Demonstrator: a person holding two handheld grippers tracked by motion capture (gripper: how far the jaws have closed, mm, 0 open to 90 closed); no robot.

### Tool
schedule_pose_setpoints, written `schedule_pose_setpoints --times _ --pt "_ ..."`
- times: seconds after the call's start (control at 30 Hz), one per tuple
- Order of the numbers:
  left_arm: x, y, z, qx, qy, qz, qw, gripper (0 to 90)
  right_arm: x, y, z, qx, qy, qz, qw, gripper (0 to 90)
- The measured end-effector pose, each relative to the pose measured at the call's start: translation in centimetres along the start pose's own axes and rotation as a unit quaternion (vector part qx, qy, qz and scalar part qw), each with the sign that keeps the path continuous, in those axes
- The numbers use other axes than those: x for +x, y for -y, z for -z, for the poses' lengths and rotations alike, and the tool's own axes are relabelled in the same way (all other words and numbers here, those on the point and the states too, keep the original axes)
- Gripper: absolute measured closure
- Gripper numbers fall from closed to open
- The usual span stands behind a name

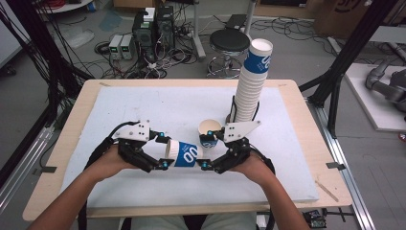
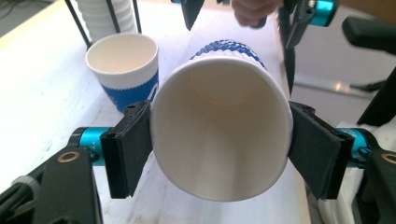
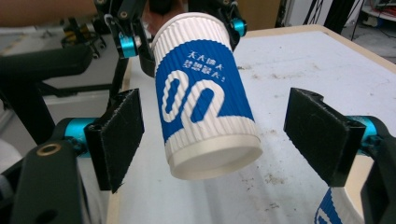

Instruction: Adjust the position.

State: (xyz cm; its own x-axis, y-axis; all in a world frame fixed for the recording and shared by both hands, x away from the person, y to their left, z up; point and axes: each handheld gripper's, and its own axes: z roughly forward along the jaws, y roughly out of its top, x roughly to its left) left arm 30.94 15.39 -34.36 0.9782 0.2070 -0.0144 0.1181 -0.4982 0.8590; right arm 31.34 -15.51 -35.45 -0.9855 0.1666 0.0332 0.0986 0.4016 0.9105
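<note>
Paper cup [image 1: 184, 154]: lying sideways, clamped near its rim by the left tool [image 1: 162, 150], just in front of the upright cup [image 1: 209, 132].
Step judged a handover: right tool [image 1: 206, 165] gapes apart around its base; closing there comes next.

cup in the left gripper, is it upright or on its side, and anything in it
On its side and empty: the held cup lies horizontal in the left gripper, and the left gripper view looks into its bare white inside.

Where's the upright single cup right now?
In the high view, the upright cup stands on the white mat at centre, just left of the tall cup stack and beyond the right tongs.
</note>
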Motion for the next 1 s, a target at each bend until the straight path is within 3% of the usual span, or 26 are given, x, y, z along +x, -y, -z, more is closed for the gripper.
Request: schedule_pose_setpoints --times 0.2,0.53,0.77,0.9,1.0 --pt "-0.2 -0.8 -0.4 0.044 0.000 -0.011 0.9990 26.6 0.3 -0.6 -1.3 0.040 0.008 0.032 0.9987 20.4" --pt "-0.2 -1.8 -1.2 0.106 0.000 -0.026 0.9940 26.6 0.6 -0.8 -3.0 0.093 0.011 0.065 0.9935 20.4" --pt "-0.2 -2.1 -1.9 0.142 0.003 -0.022 0.9897 26.6 0.9 -0.9 -4.3 0.127 0.013 0.091 0.9876 20.5" --pt "-0.3 -2.4 -2.2 0.159 0.002 -0.023 0.9870 26.6 1.3 -1.0 -5.3 0.153 0.013 0.111 0.9819 20.6" --pt "-0.4 -2.5 -2.5 0.167 0.000 -0.022 0.9858 26.6 1.4 -1.0 -5.9 0.164 0.013 0.117 0.9794 20.7"
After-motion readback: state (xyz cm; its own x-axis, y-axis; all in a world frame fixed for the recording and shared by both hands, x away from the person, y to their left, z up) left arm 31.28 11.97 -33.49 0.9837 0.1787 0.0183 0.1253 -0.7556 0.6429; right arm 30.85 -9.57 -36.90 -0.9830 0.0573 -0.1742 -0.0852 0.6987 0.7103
